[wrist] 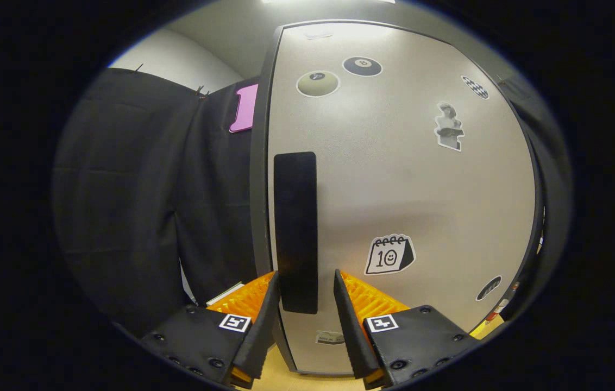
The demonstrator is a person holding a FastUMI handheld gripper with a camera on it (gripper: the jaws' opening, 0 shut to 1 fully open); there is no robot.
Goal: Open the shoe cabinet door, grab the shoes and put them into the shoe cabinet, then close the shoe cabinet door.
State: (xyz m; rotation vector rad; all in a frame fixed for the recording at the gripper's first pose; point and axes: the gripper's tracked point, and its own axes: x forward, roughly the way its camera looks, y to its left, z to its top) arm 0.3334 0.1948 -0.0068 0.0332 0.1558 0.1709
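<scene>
The shoe cabinet door point(394, 179) is seen closed, close ahead of the gripper point(306, 290), its pale matt panel dotted with stickers such as a calendar sticker point(389, 254) at about four o'clock from the door's middle. A tall dark handle point(296, 231) is set along the door's free edge, at nine o'clock from the panel's centre, and its lower end is framed between the two fingers. The fingers are held apart, wide enough to straddle the handle, and nothing is gripped; whether either finger already touches the handle cannot be told with certainty through the fisheye distortion. The door is judged to be rigid, smooth and fairly light on its hinges, so a firm pinch on the handle, or a hook behind the free edge beside it, is likely to be the best purchase, the flat face itself offering nothing to grasp. The gripper is held low and roughly level, pointed straight at the door and slightly upward, aligned with the handle's lower part. Beyond the free edge, at nine o'clock, the black cloth wall point(139, 206) is seen.
</scene>
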